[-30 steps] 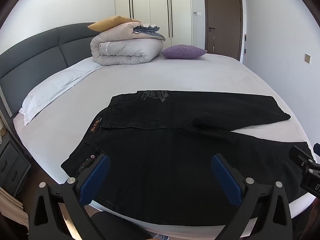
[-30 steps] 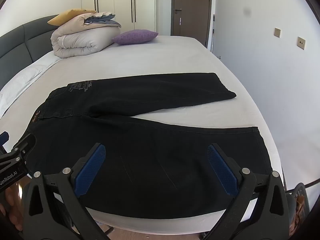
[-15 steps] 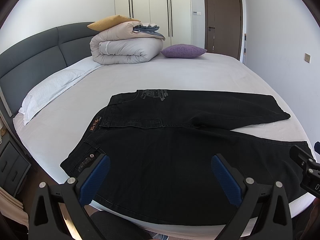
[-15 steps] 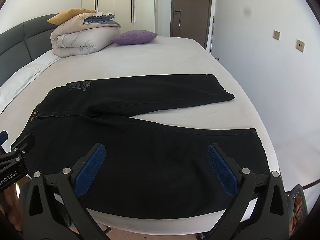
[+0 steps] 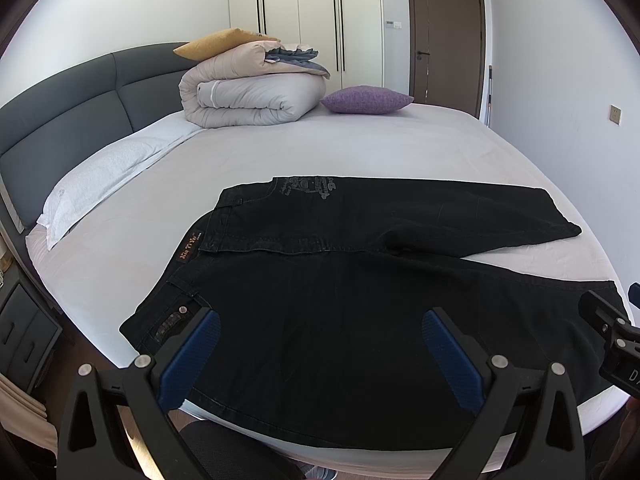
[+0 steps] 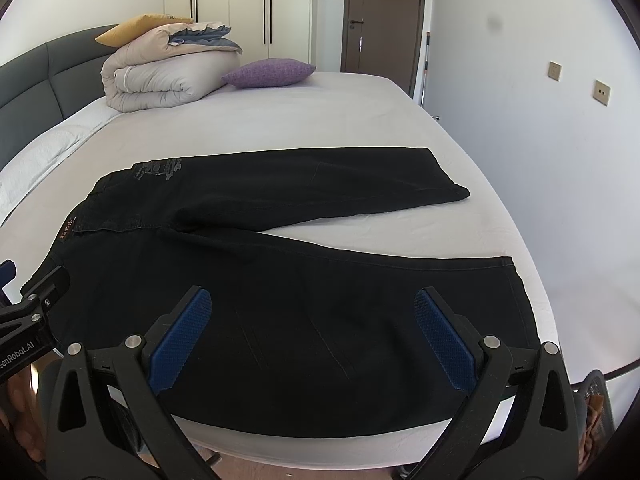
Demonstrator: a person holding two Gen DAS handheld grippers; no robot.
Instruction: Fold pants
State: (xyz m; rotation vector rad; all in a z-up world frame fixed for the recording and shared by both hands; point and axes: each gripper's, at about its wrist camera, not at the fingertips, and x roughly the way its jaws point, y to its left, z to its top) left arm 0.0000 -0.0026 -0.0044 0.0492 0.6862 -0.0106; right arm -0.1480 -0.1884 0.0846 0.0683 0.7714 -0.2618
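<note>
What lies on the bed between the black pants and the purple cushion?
Nothing: between the black pants and the purple cushion there is only bare white sheet, shown in both wrist views.

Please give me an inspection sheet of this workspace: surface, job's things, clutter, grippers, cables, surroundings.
Surface: white bed, sheet smooth.
Job's things: black pants lie flat and unfolded, waist left, legs spread apart to the right.
Clutter: rolled duvet, purple cushion, white pillow at the far side.
Grippers: left gripper and right gripper open, above the near leg, holding nothing.
Cables: nothing seen.
Surroundings: grey headboard, wardrobe, brown door.
</note>
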